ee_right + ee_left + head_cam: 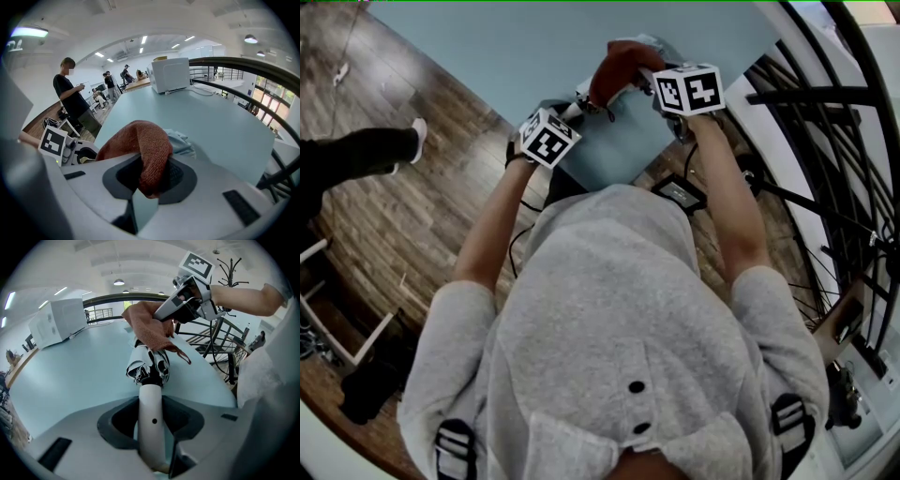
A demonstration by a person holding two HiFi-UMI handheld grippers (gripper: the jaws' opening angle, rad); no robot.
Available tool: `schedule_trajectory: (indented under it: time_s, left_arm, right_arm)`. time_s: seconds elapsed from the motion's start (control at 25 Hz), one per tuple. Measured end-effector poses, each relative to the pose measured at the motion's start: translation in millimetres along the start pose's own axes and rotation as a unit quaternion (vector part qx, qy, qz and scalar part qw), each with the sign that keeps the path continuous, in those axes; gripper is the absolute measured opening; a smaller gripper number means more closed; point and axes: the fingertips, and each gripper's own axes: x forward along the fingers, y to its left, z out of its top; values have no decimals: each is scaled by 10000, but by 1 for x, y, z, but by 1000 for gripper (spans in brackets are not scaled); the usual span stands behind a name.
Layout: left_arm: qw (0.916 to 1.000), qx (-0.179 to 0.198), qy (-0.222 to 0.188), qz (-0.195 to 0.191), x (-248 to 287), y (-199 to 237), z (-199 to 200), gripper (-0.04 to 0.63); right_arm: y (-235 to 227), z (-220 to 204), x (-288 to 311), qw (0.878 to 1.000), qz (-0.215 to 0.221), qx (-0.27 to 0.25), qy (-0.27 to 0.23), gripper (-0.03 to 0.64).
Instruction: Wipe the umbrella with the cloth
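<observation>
**Head view:** my left claw (577, 108) and right claw (642, 80) meet above the table (469, 37) edge, with the cloth (617, 64) bunched between them.

**Left gripper view:** my left jaws clamp the white handle of the folded umbrella (149, 365). Its canopy juts out over the table, and the cloth is draped on its far end.

**Right gripper view:** my right jaws pinch the cloth by one fold.

**Risk:** that narrow pinch may slip when the cloth drags, or the smooth handle may twist in my left grip.
</observation>
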Motion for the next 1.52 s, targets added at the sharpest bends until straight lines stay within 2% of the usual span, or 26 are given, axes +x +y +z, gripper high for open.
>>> schedule_trajectory:
  time_s: [0.52,1.04,1.16,1.36,1.52]
  left_arm:
    - [10000,5,27,-17,0,0,-1,161]
    - [10000,9,47,-31,0,0,-1,161]
    - [10000,15,48,-52,1,0,0,161]
    - [10000,32,45,-59,1,-3,-2,161]
    - [10000,33,44,-60,0,-1,-3,161]
  right_arm:
    - [-51,1,-18,9976,-684,-93,86,75]
    - [-93,-8,-29,9940,-1033,-161,332,75]
    - [-108,-9,-35,9909,-1225,-323,453,75]
    - [-139,4,-53,9834,-1592,-673,557,75]
    - [-155,36,-66,9785,-1839,-832,415,75]
